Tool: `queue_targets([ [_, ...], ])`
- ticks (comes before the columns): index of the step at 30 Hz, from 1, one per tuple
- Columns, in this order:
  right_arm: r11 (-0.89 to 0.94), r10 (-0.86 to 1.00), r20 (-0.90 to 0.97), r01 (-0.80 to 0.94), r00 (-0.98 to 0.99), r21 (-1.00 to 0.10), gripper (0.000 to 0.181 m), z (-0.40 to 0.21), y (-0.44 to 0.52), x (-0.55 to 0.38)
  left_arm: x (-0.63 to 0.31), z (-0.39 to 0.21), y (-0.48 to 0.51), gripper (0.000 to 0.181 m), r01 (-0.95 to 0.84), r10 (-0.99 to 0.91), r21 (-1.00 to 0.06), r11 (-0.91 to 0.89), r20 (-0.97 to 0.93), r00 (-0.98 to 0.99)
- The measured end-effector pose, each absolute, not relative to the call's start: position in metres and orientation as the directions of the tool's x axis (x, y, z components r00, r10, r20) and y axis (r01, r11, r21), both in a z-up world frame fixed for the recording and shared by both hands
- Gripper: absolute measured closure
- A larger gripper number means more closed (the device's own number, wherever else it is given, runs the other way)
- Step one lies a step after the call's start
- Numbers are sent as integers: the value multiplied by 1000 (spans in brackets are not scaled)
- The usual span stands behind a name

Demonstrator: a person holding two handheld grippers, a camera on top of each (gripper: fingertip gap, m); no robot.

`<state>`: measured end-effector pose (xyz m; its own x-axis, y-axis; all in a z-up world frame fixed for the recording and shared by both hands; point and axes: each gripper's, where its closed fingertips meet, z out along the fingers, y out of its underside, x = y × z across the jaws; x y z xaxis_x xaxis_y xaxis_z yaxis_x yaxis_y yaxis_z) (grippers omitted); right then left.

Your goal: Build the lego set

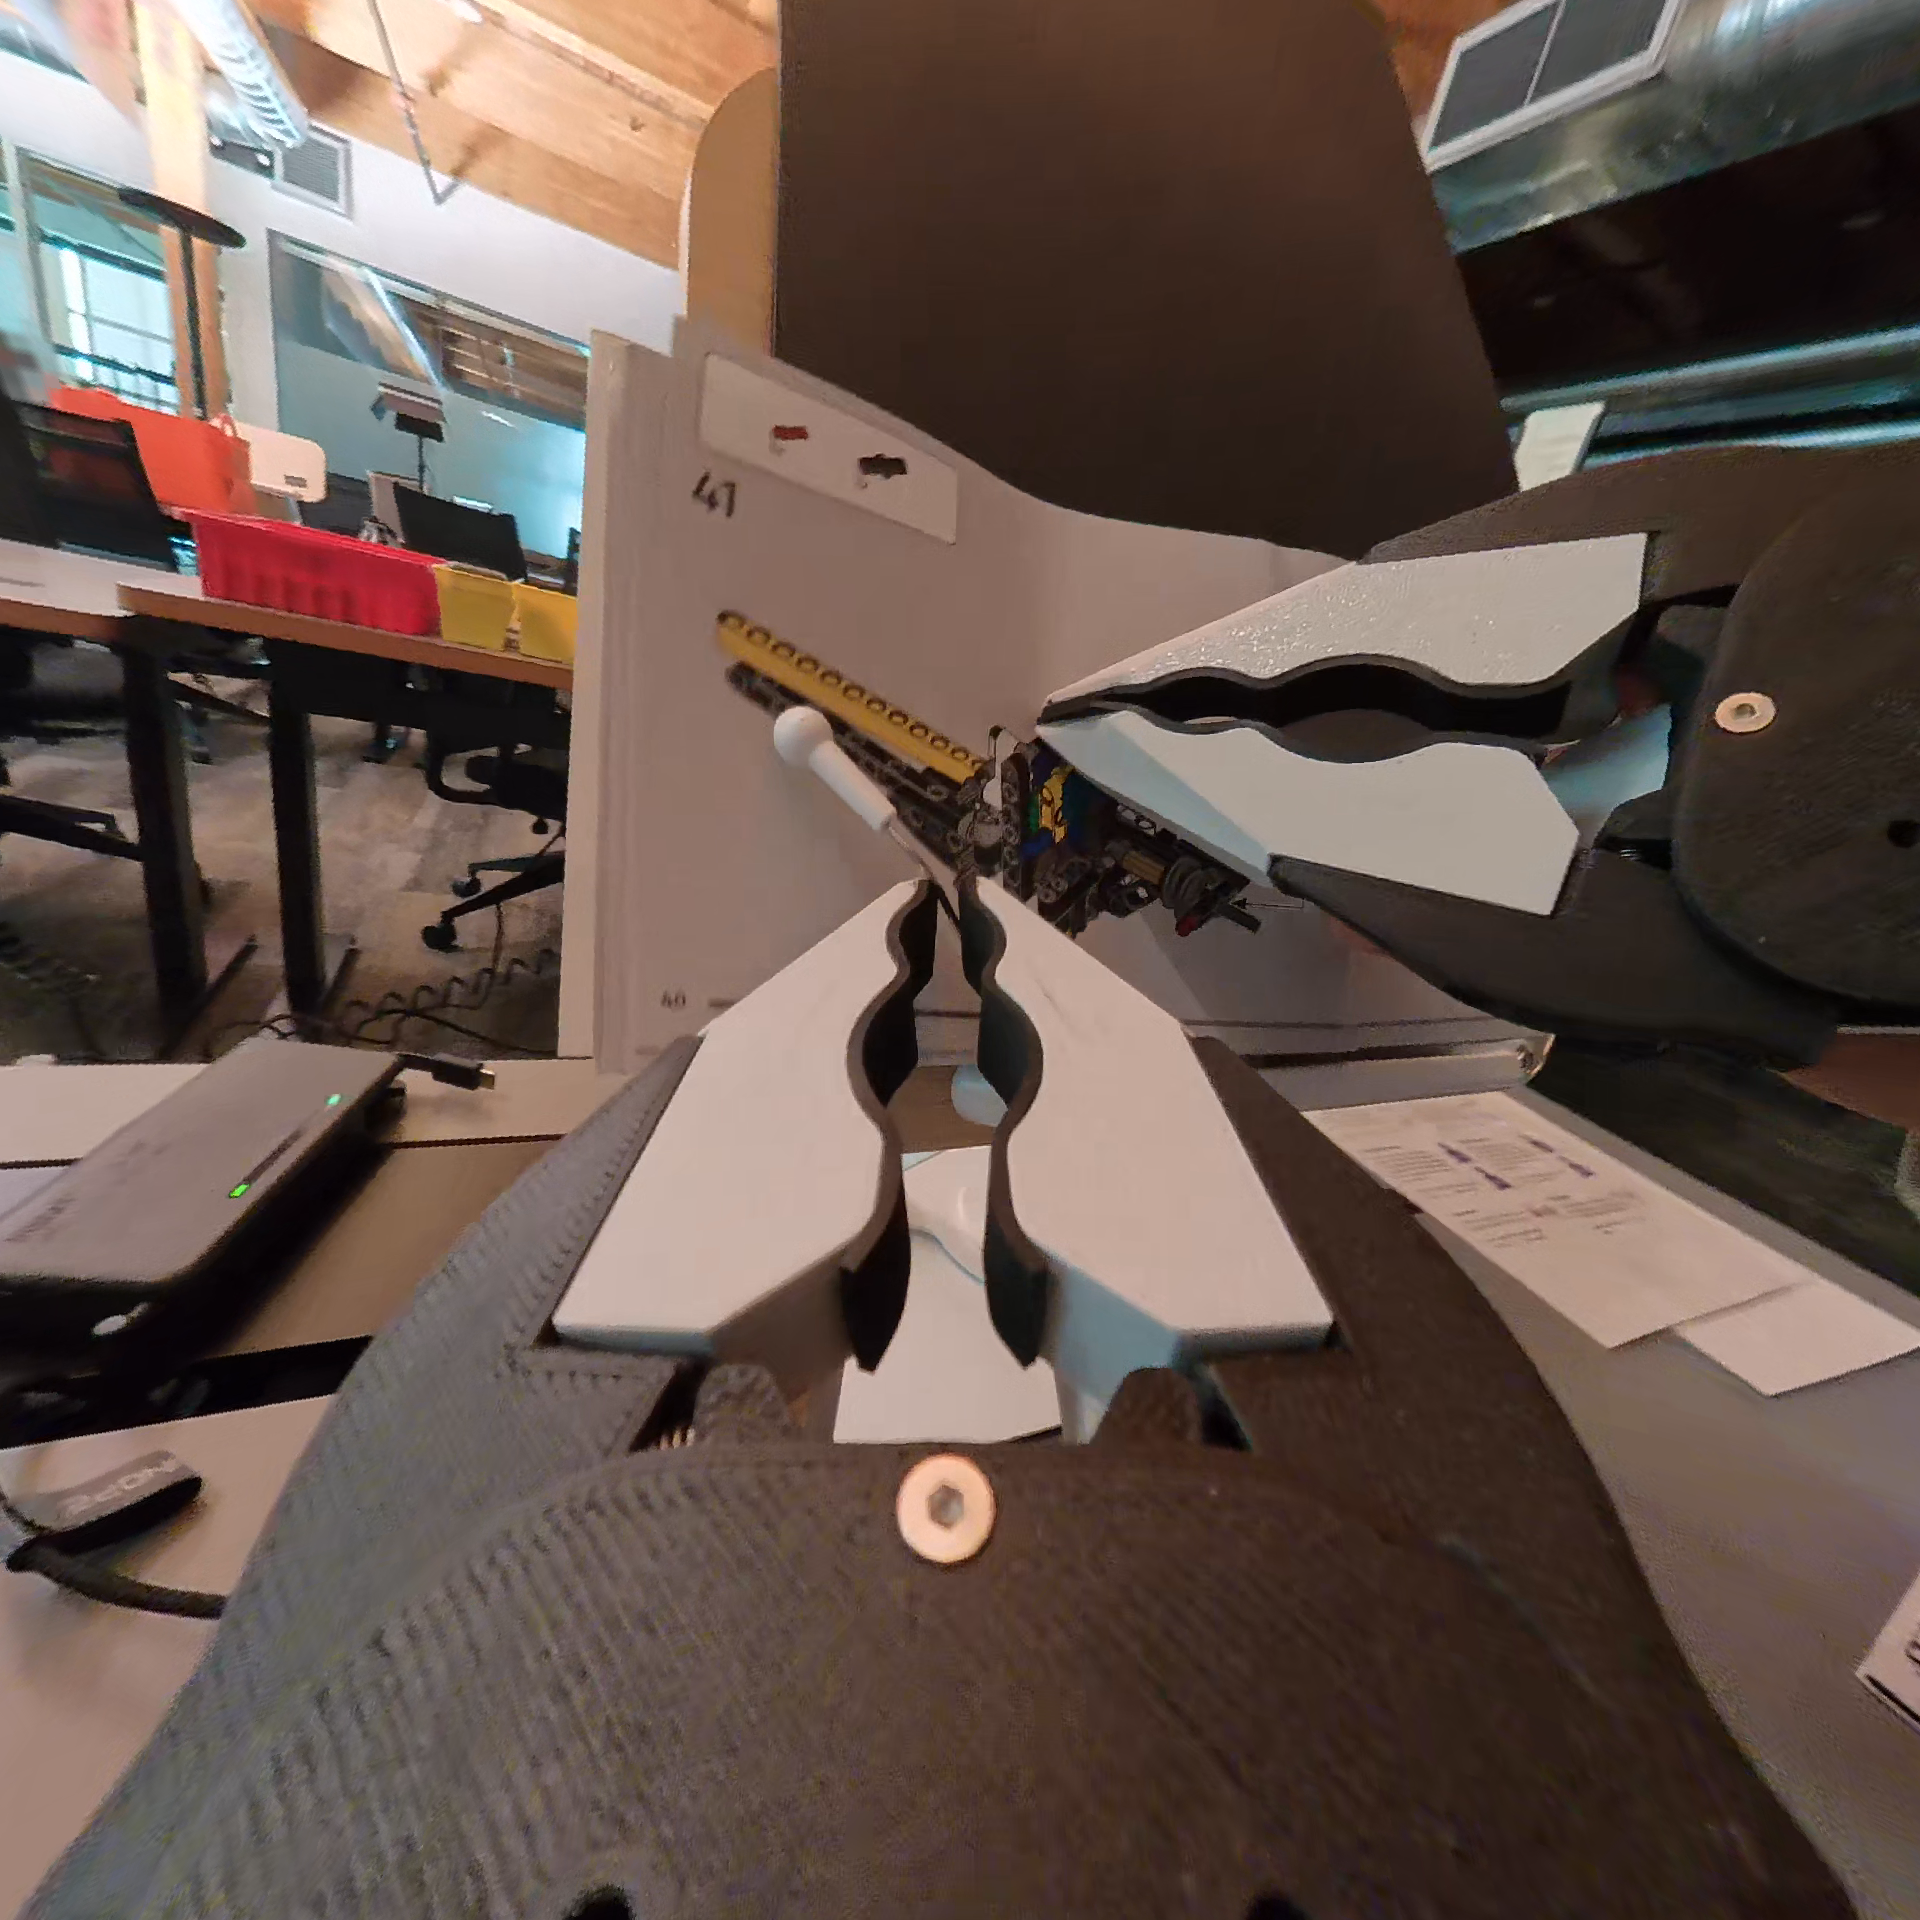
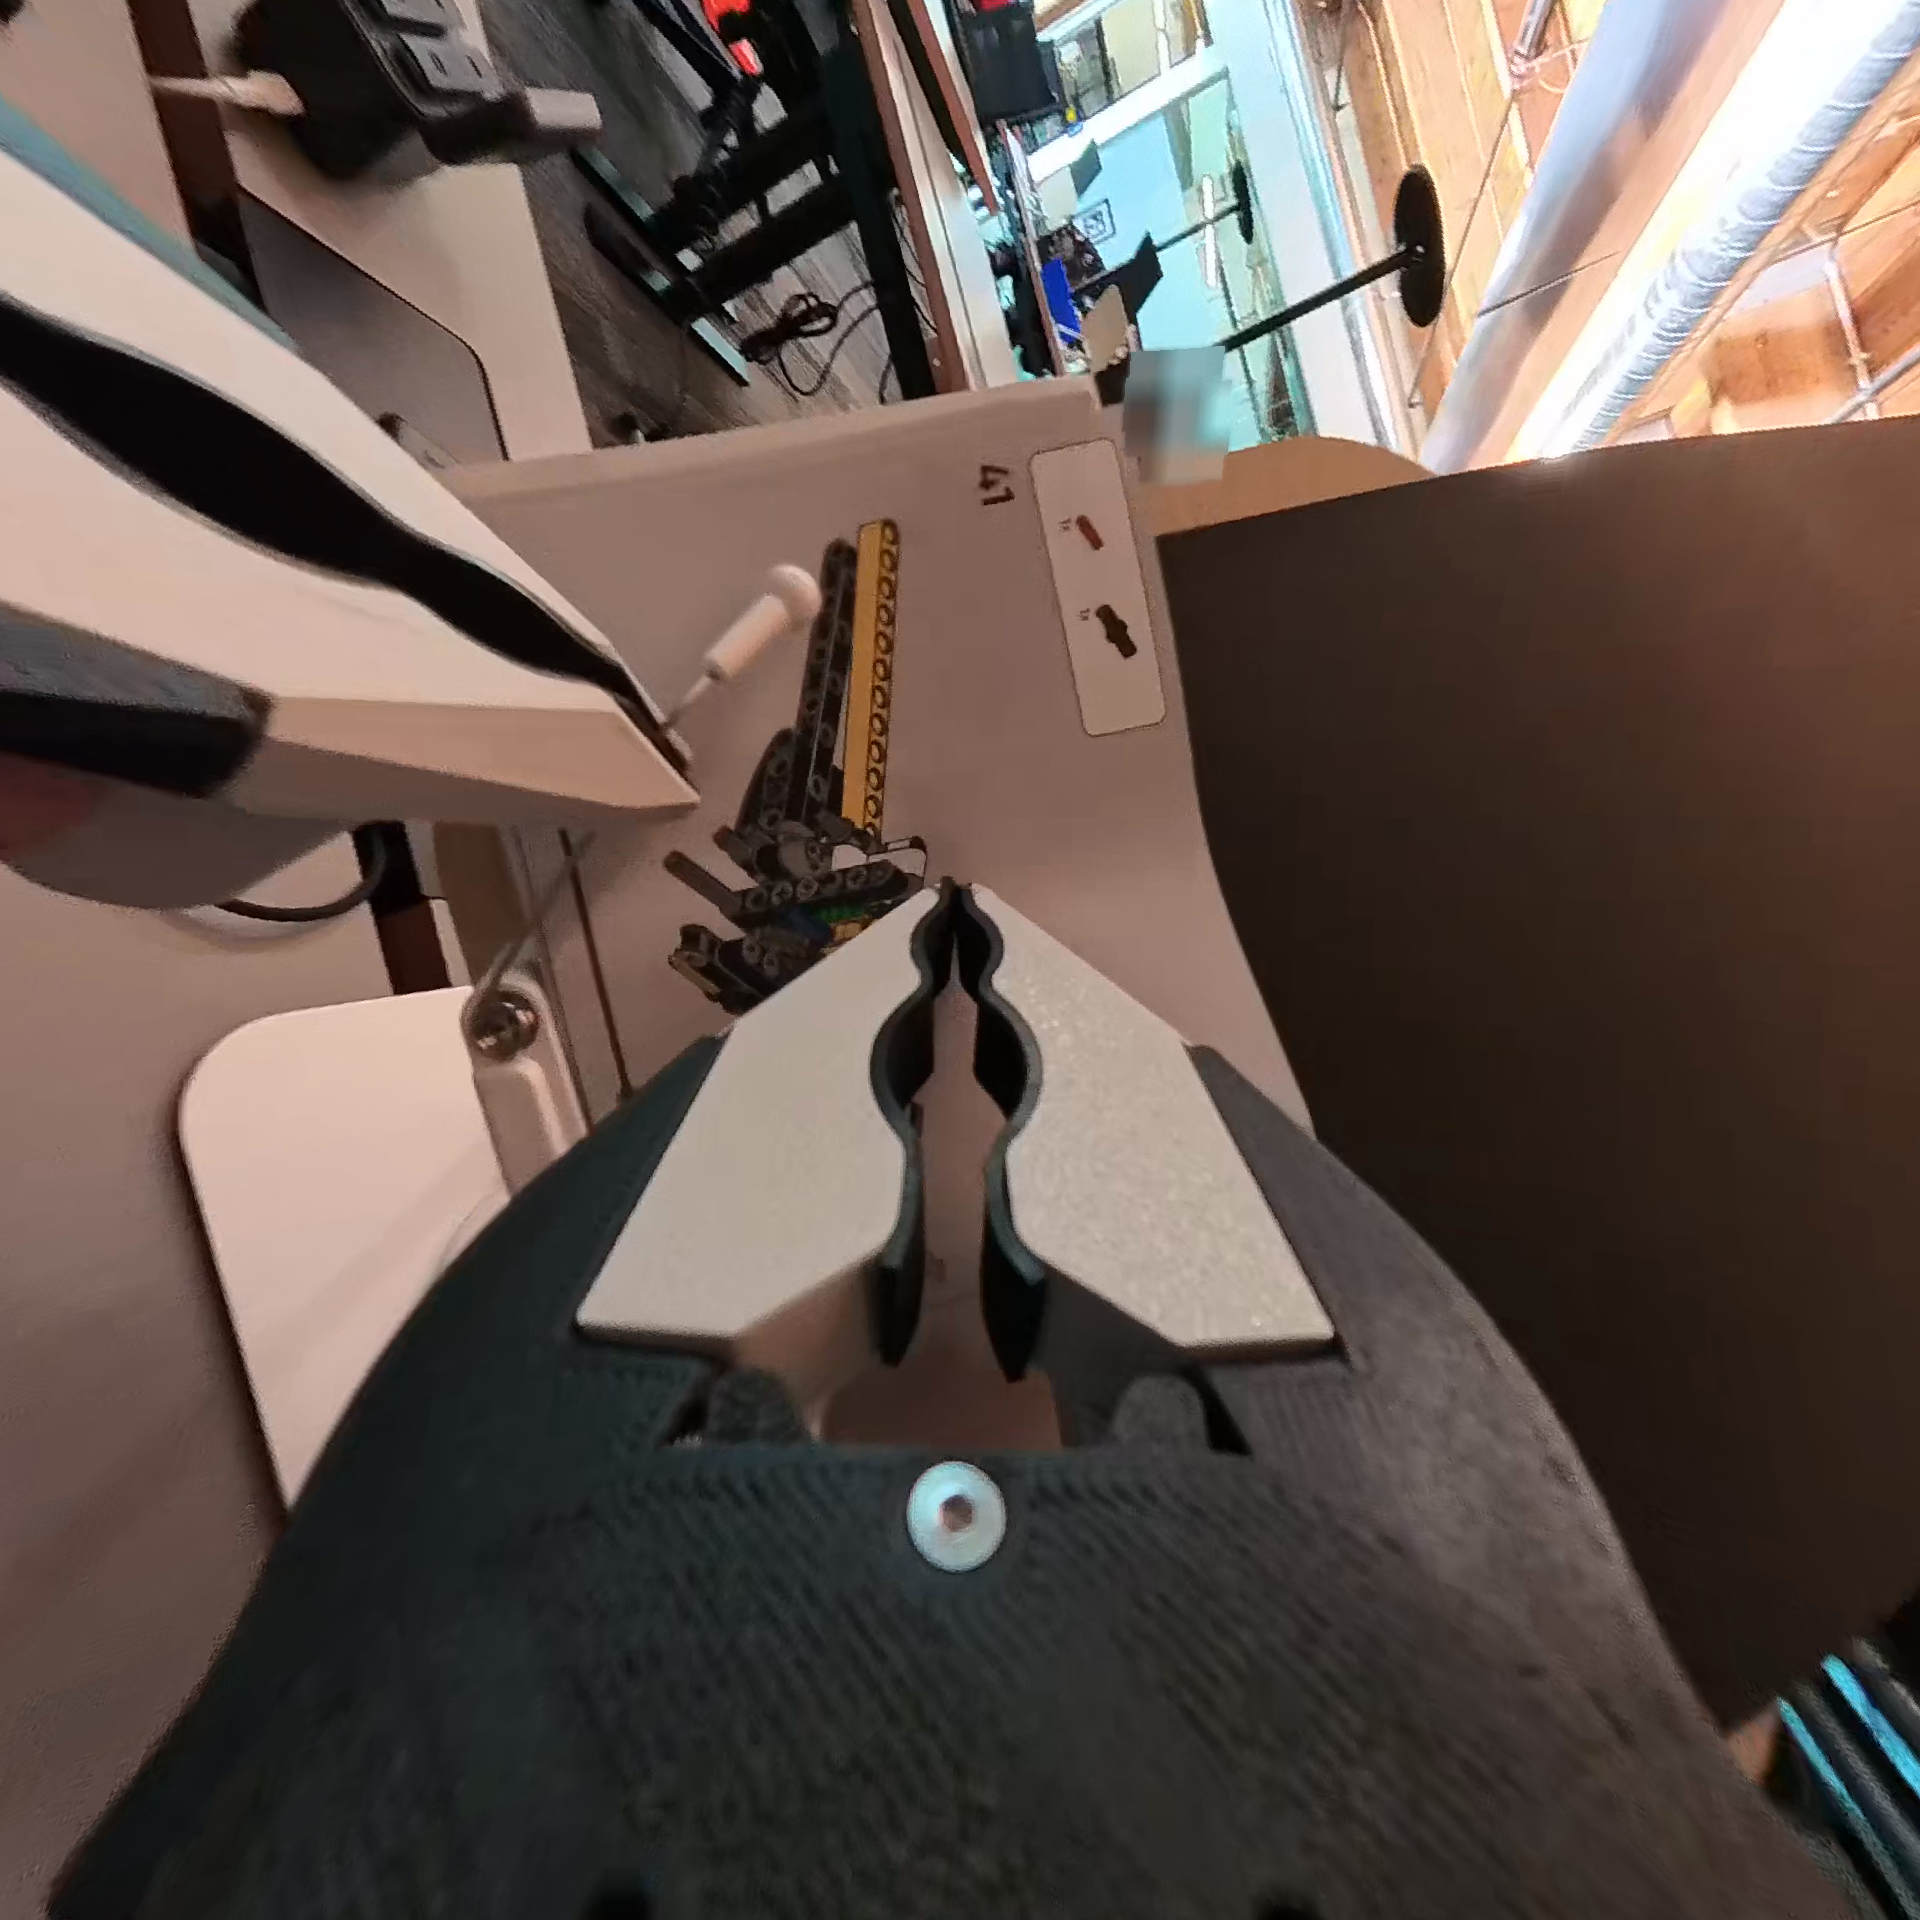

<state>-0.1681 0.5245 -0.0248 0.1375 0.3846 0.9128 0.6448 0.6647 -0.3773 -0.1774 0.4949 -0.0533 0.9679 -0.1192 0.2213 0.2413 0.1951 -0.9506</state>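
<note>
The open instruction booklet point(image 1: 831, 582) bears printed numbers beside its diagram; sheets point(image 1: 1538, 1216) carry unreadable print.

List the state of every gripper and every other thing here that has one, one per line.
left gripper: shut on a thin white-handled tool.
white-handled tool: held by its thin end, tilted, handle up.
right gripper: tips together, nothing visible between them.
instruction booklet: open, propped upright, page curling.
black device: on the desk, green lights lit.

White pin point(image 1: 821, 750); pale grey instruction page point(image 1: 665, 727), yellow-black drawing; red bin point(image 1: 312, 582); yellow bins point(image 1: 509, 615).
</note>
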Motion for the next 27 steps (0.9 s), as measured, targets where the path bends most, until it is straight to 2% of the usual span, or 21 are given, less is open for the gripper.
queue_targets([
  [1,668,403,906,635,130,-388,181,-27,523,-170,-176,-53,495,180,224,-114,-955,194,205,972],
  [6,690,475,878,600,47,-405,181,-44,509,-179,-175,-52,498,180,201,-117,-966,162,183,976],
  [10,690,455,886,593,90,-414,181,-37,508,-180,-176,-53,500,180,214,-124,-965,150,196,973],
  [16,568,600,725,457,339,-684,181,4,493,-127,-176,-53,501,180,236,-132,-963,129,219,967],
  [21,348,681,538,428,496,-834,181,-13,477,-35,-177,-52,499,179,254,-120,-957,142,238,964],
  [23,240,714,436,394,548,-887,181,-31,457,0,-179,-45,495,171,250,-115,-951,183,232,966],
  [27,79,705,295,341,646,-937,181,-65,415,63,-175,-30,481,143,222,-109,-949,223,202,973],
])
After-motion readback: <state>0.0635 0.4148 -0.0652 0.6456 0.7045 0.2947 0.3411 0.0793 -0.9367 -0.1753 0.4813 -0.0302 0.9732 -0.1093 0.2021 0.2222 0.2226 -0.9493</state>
